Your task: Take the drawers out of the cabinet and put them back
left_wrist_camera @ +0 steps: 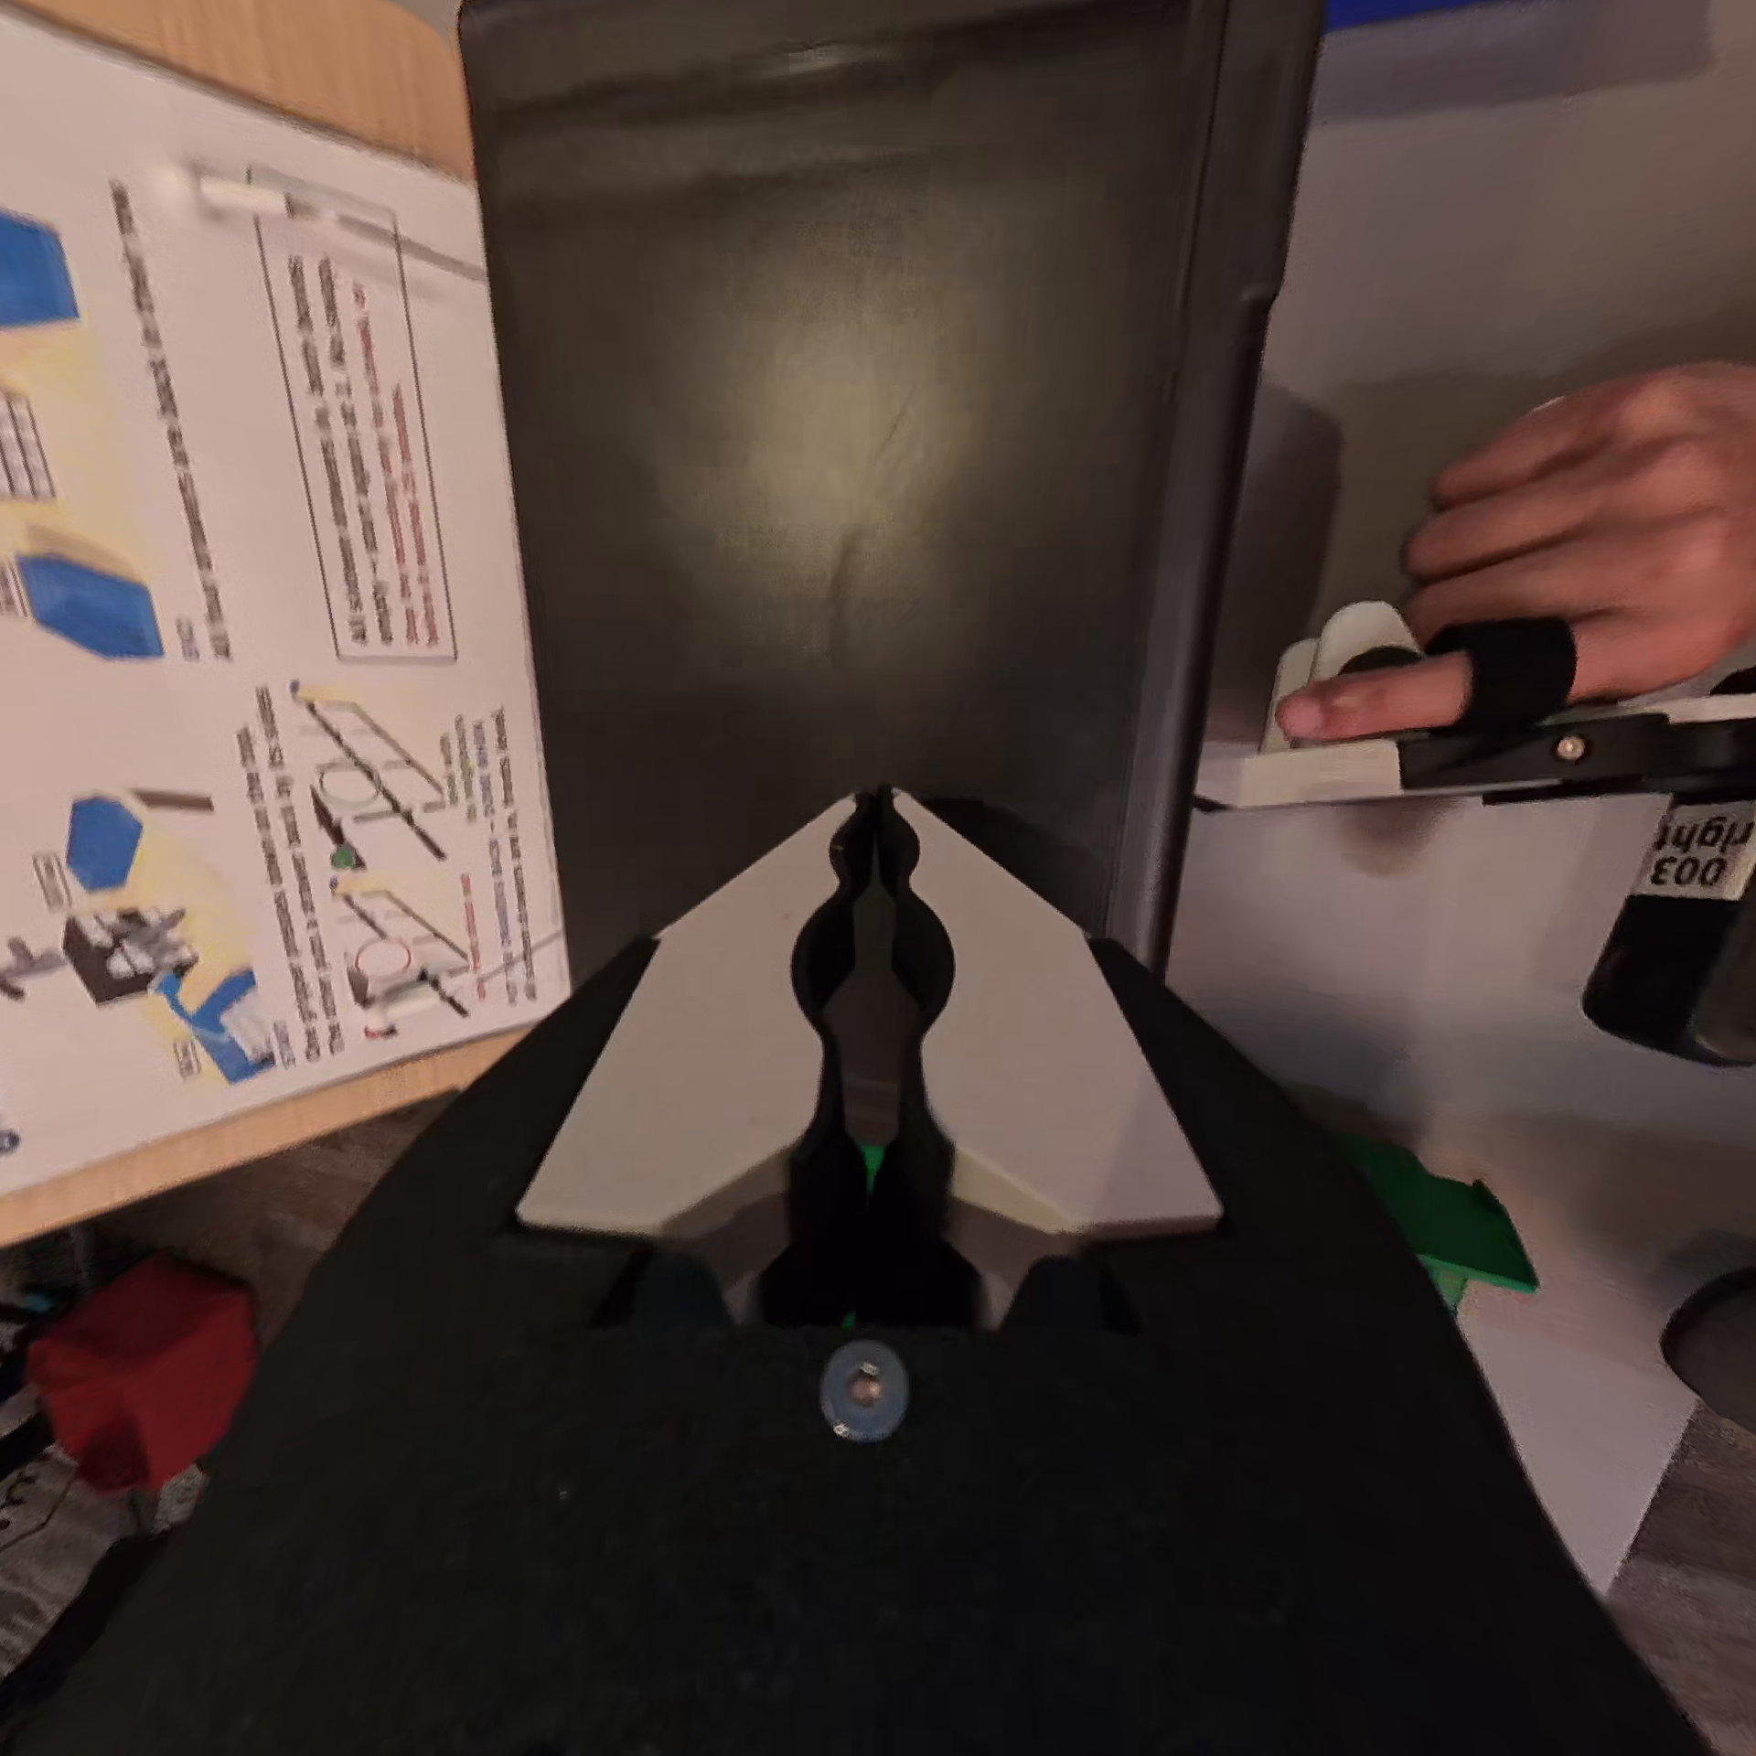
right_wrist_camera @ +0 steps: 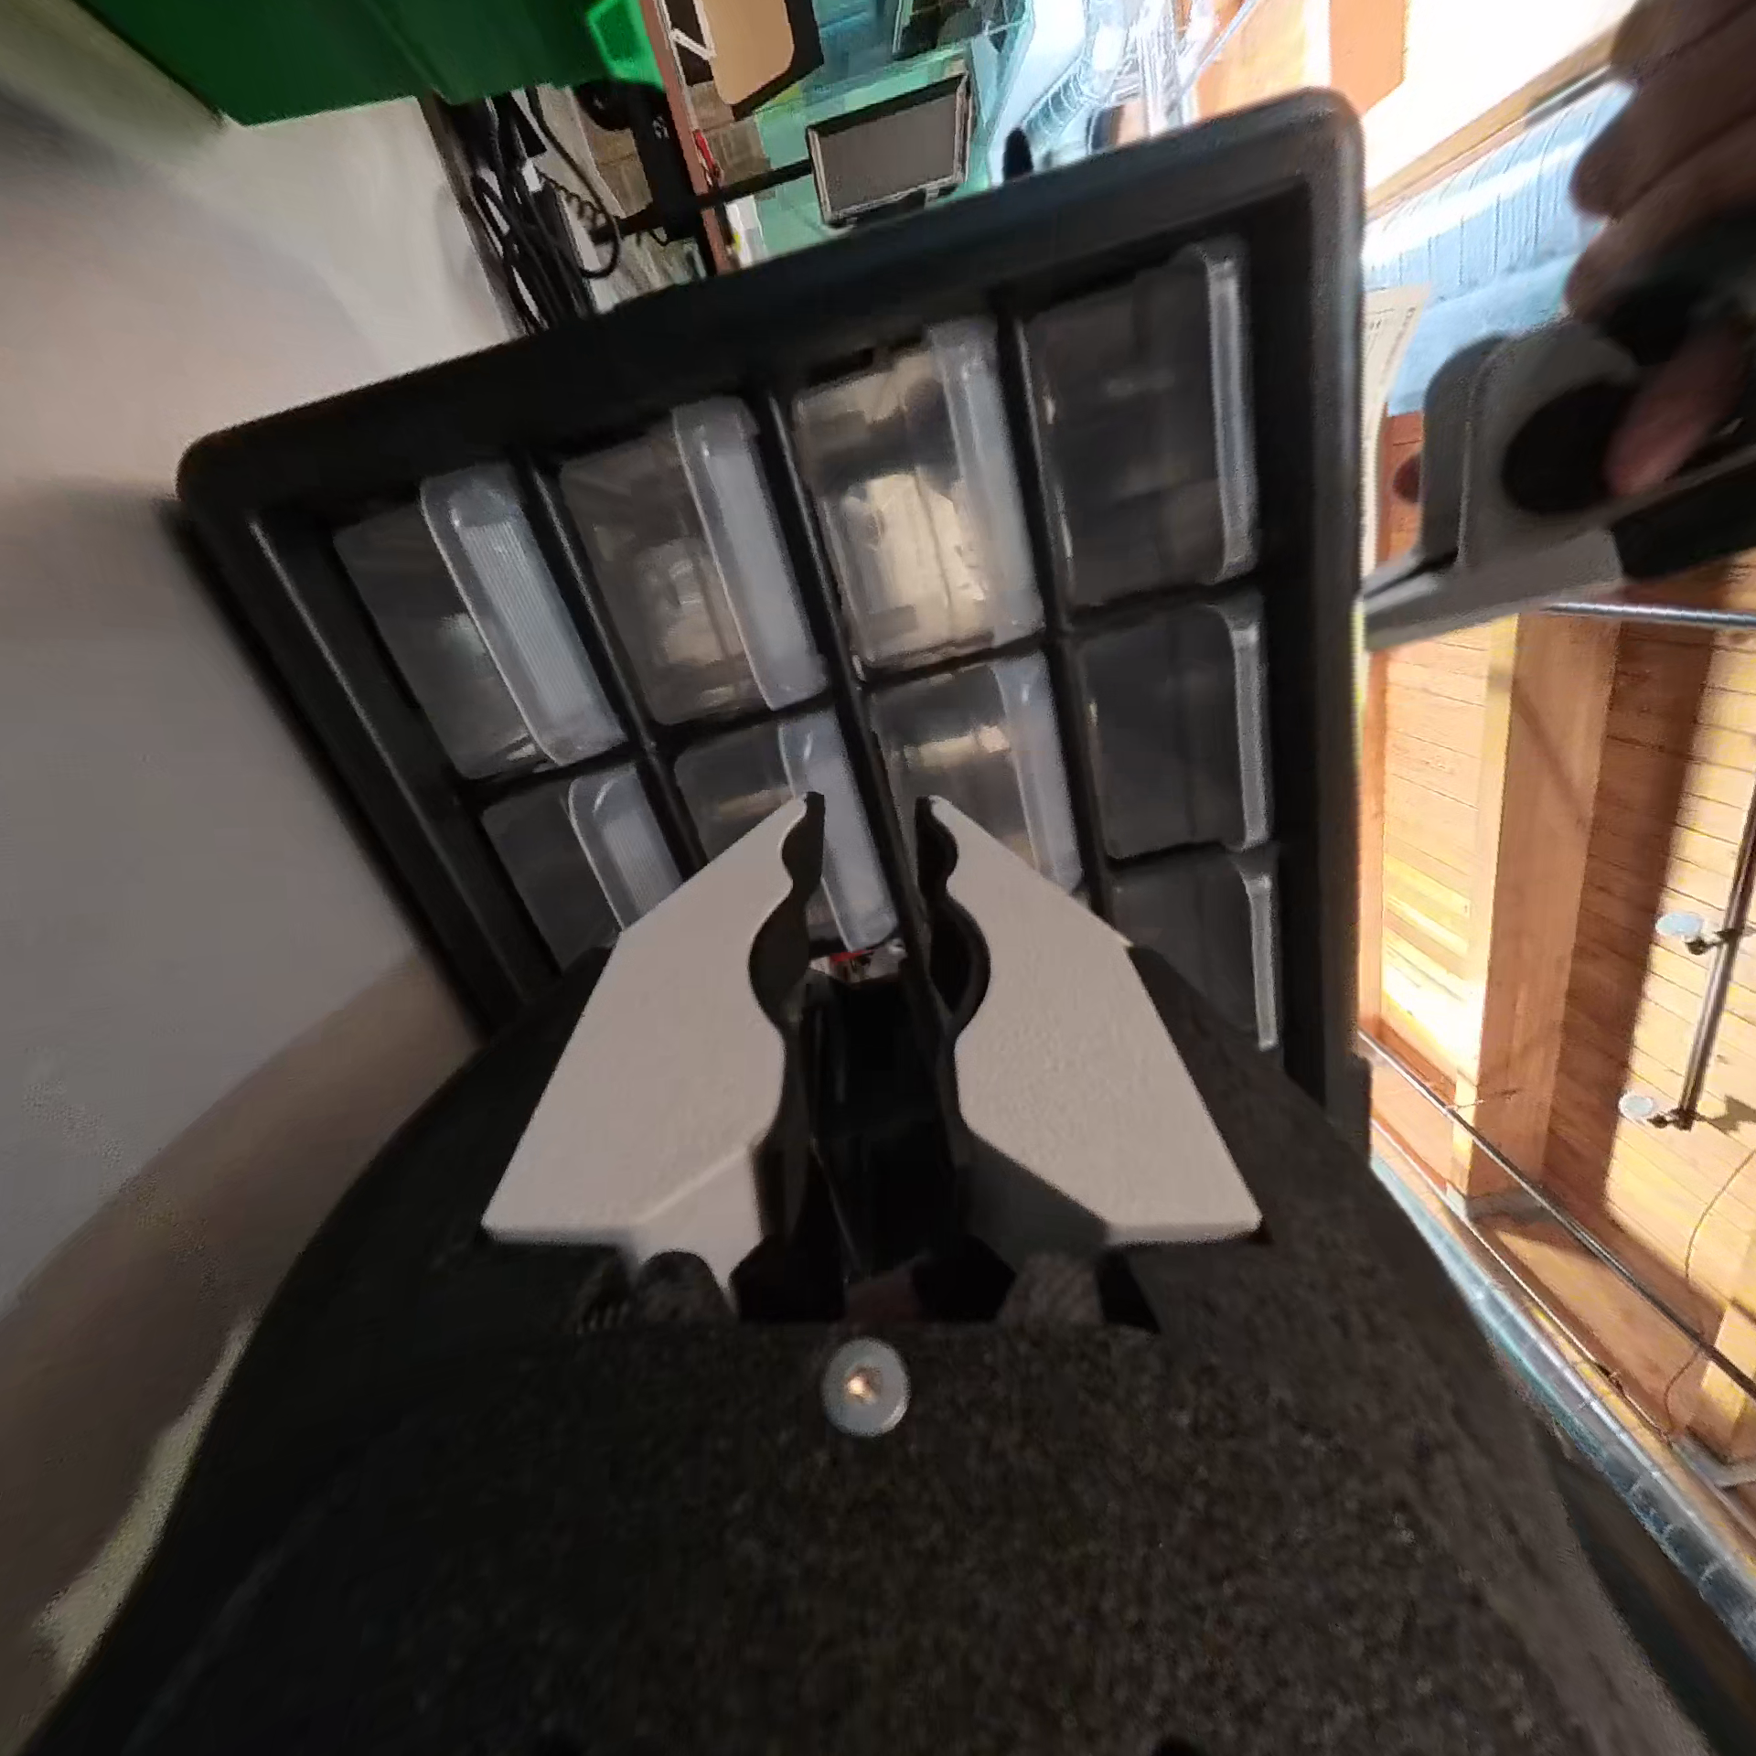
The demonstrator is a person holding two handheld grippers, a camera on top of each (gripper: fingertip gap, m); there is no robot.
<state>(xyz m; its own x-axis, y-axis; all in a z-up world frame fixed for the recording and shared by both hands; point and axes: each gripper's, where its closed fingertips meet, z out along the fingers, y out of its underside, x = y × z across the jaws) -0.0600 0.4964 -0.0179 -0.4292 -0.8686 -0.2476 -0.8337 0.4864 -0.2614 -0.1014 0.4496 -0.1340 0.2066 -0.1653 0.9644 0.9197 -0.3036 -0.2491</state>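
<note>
Left wrist view: the left gripper, with white angular fingers on a black body, is clenched, its tips meeting at the frame centre against the smooth dark side panel of the black plastic cabinet; whether anything thin is pinched between them cannot be told. The panel fills the upper centre of the frame. To its left lies a white printed instruction sheet on a tan board; a dark red block sits at lower left. At the right edge a person's hand, a black strap around one finger, holds the right gripper, whose handle bears a white label.

Right wrist view: the right gripper is released, its white fingers standing apart in front of the cabinet's face. A gap shows between the tips, and the handle of a clear plastic drawer in the lower row lies within that gap; contact cannot be told. The translucent drawers sit in their black grid of compartments across the frame centre. A green plastic bin occupies the upper left, wooden shelving the right side, and the other gripper with a hand the upper right.
</note>
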